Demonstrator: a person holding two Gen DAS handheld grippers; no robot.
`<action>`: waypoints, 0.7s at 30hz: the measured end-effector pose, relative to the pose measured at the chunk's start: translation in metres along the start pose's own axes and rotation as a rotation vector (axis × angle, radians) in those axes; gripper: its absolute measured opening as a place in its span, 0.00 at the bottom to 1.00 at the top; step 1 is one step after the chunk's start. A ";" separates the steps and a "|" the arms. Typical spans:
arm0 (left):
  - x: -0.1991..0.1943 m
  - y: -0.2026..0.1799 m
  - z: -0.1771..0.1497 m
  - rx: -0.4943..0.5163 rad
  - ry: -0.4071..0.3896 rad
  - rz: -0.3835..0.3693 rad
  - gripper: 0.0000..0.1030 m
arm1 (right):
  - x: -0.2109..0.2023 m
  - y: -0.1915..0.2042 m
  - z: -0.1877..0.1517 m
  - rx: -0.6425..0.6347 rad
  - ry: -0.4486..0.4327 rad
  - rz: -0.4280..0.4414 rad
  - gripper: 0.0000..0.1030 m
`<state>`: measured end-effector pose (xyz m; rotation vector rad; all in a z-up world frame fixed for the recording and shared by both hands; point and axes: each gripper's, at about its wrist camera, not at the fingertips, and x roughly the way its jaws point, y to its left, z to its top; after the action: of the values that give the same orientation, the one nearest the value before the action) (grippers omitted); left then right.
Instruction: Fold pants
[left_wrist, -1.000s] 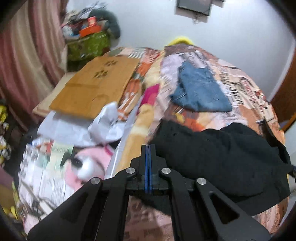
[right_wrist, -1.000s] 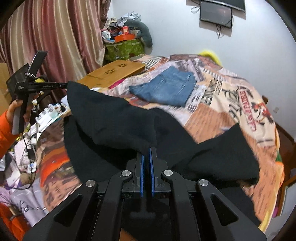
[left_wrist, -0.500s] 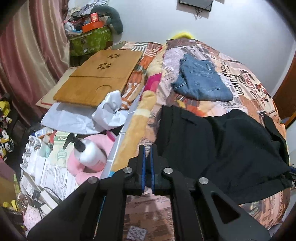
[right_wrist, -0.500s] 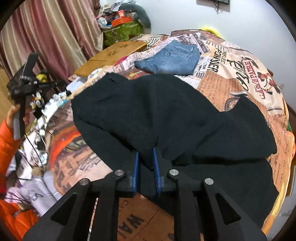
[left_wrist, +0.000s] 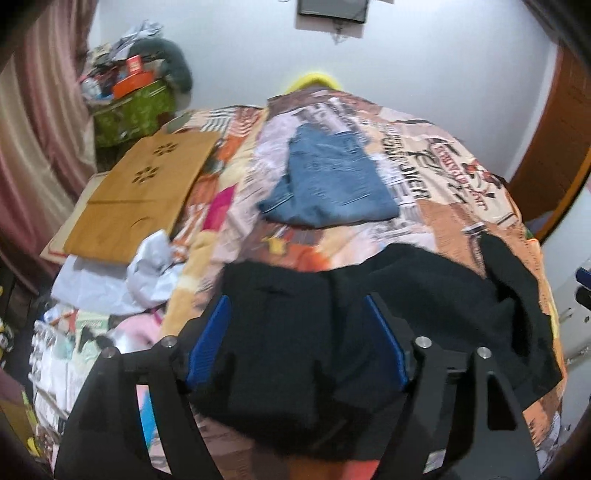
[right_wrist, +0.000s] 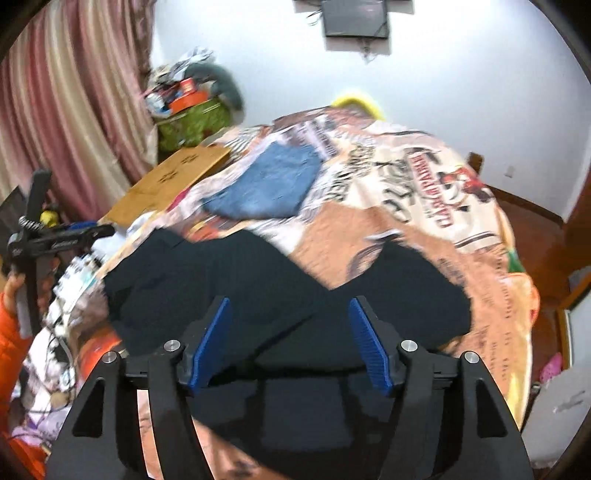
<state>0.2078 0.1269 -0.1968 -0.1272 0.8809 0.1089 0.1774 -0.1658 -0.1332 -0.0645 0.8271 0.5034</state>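
Observation:
Black pants (left_wrist: 424, 306) (right_wrist: 236, 280) lie spread and rumpled on the near end of the patterned bedspread (left_wrist: 461, 199) (right_wrist: 369, 236). My left gripper (left_wrist: 295, 301) hangs over their left part with its jaws opening; the blue pads (left_wrist: 212, 332) stand wide apart, pressing on nothing. My right gripper (right_wrist: 290, 302) is above the pants' near edge, jaws likewise opening, blue pads (right_wrist: 212, 336) clear of the cloth. In the right wrist view, the left gripper's body (right_wrist: 44, 240) shows at the far left, held by a hand in an orange sleeve (right_wrist: 11, 332).
Folded blue jeans (left_wrist: 328, 184) (right_wrist: 269, 184) lie further up the bed. A wooden lap board (left_wrist: 144, 192) rests at the bed's left edge, with white bags (left_wrist: 147, 266) and clutter below. A green box (left_wrist: 133, 110) heaped with things stands by the curtain. A wooden door (left_wrist: 554, 147) is at right.
Both grippers went from shut on the black pants to wide apart, letting the cloth drop flat on the bed. Both have lifted and drawn back slightly.

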 end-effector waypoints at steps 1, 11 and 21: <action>0.003 -0.007 0.006 0.007 0.000 -0.014 0.76 | 0.001 -0.007 0.003 0.010 -0.004 -0.012 0.62; 0.048 -0.056 0.040 0.021 0.047 -0.090 0.82 | 0.049 -0.082 0.025 0.110 0.041 -0.106 0.63; 0.107 -0.078 0.046 0.034 0.134 -0.094 0.82 | 0.130 -0.120 0.041 0.107 0.149 -0.114 0.63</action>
<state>0.3213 0.0619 -0.2456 -0.1451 1.0085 -0.0028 0.3340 -0.2087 -0.2152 -0.0503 0.9894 0.3492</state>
